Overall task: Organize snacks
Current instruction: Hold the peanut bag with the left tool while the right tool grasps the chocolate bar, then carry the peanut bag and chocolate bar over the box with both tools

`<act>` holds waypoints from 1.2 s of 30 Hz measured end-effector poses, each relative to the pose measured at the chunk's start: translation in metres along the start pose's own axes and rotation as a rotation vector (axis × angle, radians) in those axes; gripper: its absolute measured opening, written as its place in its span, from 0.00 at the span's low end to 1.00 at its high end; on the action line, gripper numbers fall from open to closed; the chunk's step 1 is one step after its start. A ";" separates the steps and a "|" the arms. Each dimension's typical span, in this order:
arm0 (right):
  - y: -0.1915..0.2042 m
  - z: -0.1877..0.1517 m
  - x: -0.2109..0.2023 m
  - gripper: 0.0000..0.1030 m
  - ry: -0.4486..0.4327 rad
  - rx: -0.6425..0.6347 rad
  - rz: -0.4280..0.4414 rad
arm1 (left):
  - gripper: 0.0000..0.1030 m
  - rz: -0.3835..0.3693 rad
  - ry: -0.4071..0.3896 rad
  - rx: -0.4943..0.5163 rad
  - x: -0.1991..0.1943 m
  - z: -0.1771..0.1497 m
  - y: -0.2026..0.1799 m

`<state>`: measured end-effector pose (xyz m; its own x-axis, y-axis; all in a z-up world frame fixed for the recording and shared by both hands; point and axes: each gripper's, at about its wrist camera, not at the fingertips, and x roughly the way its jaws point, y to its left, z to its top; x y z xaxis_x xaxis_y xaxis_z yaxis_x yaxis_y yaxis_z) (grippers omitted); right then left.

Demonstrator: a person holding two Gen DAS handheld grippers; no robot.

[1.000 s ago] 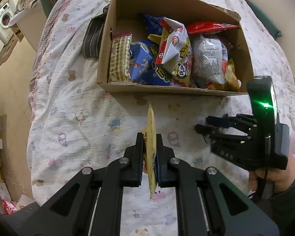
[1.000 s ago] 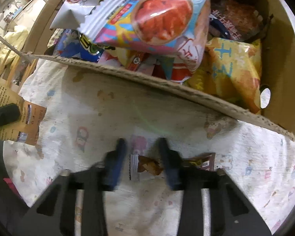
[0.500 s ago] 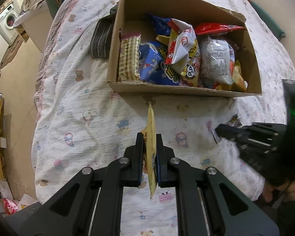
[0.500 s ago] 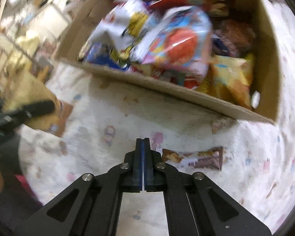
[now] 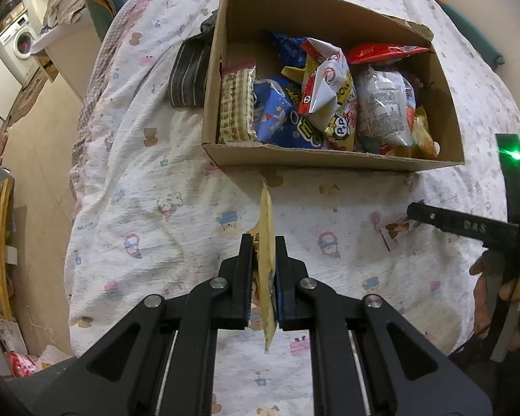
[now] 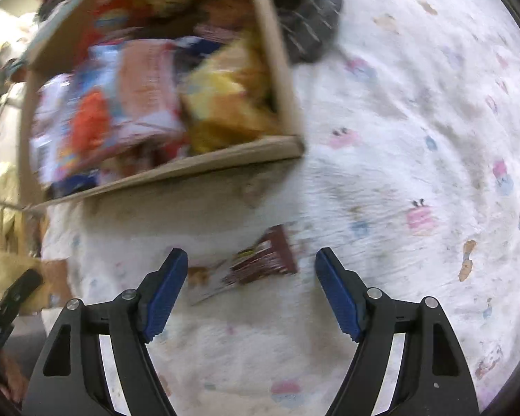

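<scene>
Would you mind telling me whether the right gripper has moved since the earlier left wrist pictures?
Yes. The right gripper has shifted rightward, away from the cardboard box's near wall; its jaws have just been opening, above the brown snack bar.

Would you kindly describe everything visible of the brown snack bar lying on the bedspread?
The brown snack bar is a slim, flat packet, glossy like foil, dark brown at one end and paler, with a picture, at the other. It lies flat and slanted on the printed bedspread, apart from the cardboard box. The right gripper hovers open over it; nothing else touches it.
</scene>
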<state>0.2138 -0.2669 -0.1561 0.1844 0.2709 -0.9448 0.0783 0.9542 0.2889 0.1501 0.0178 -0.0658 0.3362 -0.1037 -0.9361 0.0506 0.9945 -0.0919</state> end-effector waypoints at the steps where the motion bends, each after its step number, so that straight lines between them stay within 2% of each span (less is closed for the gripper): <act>1: -0.003 0.004 0.007 0.77 0.024 0.015 0.011 | 0.08 0.002 0.002 -0.001 0.001 0.000 0.000; 4: -0.003 0.007 0.019 0.78 0.050 0.018 0.027 | 0.08 0.003 0.010 -0.007 0.003 0.001 0.001; 5: 0.000 0.008 0.021 0.75 0.048 -0.005 0.029 | 0.08 0.003 0.011 -0.006 0.004 0.002 0.000; 7: 0.012 0.007 0.026 0.55 0.041 -0.057 -0.002 | 0.08 0.006 0.008 0.000 0.005 0.002 -0.002; 8: 0.015 0.003 0.025 0.40 0.041 -0.081 -0.015 | 0.08 0.009 0.006 0.005 0.005 0.002 -0.003; 10: 0.019 0.002 0.021 0.30 0.036 -0.106 0.010 | 0.08 0.010 0.003 0.009 0.005 0.003 -0.004; 12: 0.023 0.001 0.016 0.25 0.036 -0.135 0.050 | 0.08 0.007 0.004 0.010 0.006 0.004 -0.004; 16: 0.029 -0.005 -0.004 0.21 0.001 -0.170 0.113 | 0.08 -0.003 0.000 0.004 0.004 0.005 -0.003; 20: 0.036 -0.012 -0.037 0.21 -0.069 -0.216 0.174 | 0.08 -0.010 -0.031 -0.004 -0.005 0.005 -0.001; 25: 0.044 -0.019 -0.094 0.21 -0.191 -0.290 0.218 | 0.08 -0.050 -0.137 -0.019 -0.042 0.010 0.007; 28: 0.043 -0.011 -0.123 0.21 -0.276 -0.305 0.222 | 0.08 -0.048 -0.196 0.003 -0.064 0.024 0.006; 31: 0.046 0.004 -0.144 0.21 -0.353 -0.307 0.196 | 0.08 -0.057 -0.220 0.023 -0.075 0.046 0.002; 36: 0.043 0.035 -0.158 0.21 -0.429 -0.277 0.116 | 0.08 -0.017 -0.281 0.070 -0.071 0.088 -0.011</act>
<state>0.2219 -0.2728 0.0108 0.5661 0.3554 -0.7438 -0.2179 0.9347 0.2808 0.2085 0.0126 0.0318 0.5820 -0.1307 -0.8026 0.1197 0.9900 -0.0744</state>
